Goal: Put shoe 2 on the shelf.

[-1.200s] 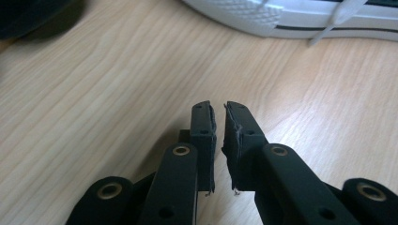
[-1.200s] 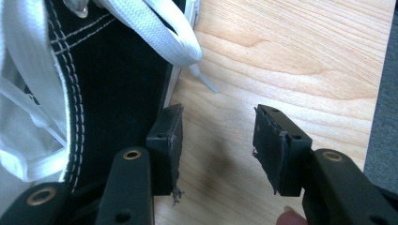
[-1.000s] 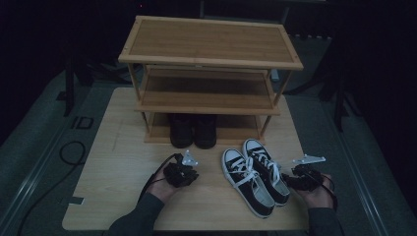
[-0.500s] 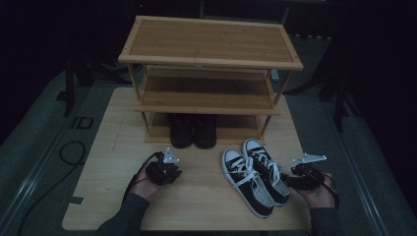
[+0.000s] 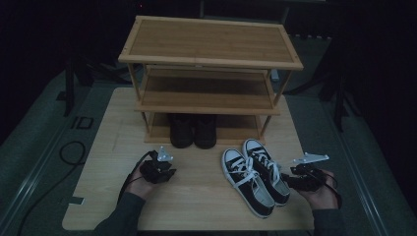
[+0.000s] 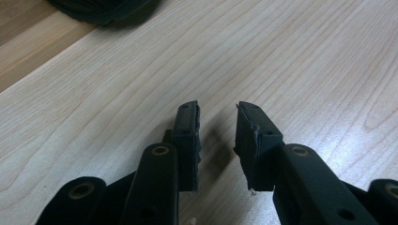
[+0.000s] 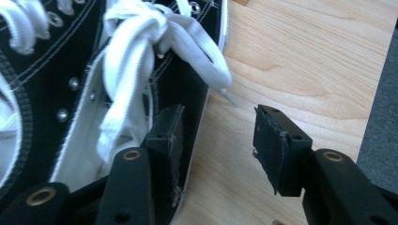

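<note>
Jaws of left gripper (image 6: 216, 140) just opening over bare pale wooden table (image 6: 305, 61), gripping nothing. Right gripper (image 7: 216, 145) standing apart, straddling side wall of black canvas sneaker with white laces (image 7: 84, 93), sitting on table beside its twin.

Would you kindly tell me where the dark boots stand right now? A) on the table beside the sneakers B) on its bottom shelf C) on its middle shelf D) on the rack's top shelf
B: the boots stand side by side on the bottom shelf of the rack, behind the sneakers.
</note>
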{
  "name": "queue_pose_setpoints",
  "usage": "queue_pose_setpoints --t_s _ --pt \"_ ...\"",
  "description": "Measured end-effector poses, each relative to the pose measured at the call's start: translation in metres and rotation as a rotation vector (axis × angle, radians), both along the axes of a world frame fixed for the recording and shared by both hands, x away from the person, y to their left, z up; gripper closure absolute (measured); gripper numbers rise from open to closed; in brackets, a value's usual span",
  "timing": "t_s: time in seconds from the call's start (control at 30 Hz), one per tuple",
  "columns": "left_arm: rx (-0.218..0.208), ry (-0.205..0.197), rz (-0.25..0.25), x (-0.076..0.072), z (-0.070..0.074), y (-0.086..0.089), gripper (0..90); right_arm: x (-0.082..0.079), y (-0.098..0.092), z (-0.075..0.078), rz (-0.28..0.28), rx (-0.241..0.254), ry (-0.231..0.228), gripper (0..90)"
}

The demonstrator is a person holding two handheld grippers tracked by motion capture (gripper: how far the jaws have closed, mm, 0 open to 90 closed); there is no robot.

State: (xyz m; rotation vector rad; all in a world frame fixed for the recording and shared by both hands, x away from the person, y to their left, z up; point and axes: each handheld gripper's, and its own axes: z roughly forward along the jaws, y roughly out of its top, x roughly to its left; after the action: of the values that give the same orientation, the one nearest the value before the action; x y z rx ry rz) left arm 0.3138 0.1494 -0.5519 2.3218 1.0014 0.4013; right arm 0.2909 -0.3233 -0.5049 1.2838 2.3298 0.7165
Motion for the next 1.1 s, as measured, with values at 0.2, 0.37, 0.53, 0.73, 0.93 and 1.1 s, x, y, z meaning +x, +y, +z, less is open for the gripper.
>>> queue_pose_setpoints --t_s 0.2,0.37,0.53,0.73,0.93,1.1 --pt "0.003 -0.007 -0.014 -0.001 0.000 -0.001 68.7 -0.005 0.004 0.007 0.021 0.002 0.001 47.7" --pt "0.004 -0.001 -0.009 -0.001 -0.001 0.001 68.7 -0.009 0.006 0.012 0.040 0.010 -0.005 41.5" --pt "0.008 0.004 -0.012 -0.001 -0.003 0.000 68.6 -0.011 0.008 0.018 0.073 0.029 -0.006 42.9" --pt "0.011 0.010 -0.013 -0.001 -0.004 0.000 68.4 -0.014 0.011 0.022 0.102 0.059 -0.007 55.2" --pt "0.014 0.014 -0.017 -0.001 -0.005 -0.001 68.0 -0.016 0.013 0.026 0.126 0.074 -0.002 58.4" --pt "0.013 0.017 -0.016 -0.001 -0.005 -0.001 67.7 -0.017 0.017 0.028 0.140 0.075 -0.013 57.2"
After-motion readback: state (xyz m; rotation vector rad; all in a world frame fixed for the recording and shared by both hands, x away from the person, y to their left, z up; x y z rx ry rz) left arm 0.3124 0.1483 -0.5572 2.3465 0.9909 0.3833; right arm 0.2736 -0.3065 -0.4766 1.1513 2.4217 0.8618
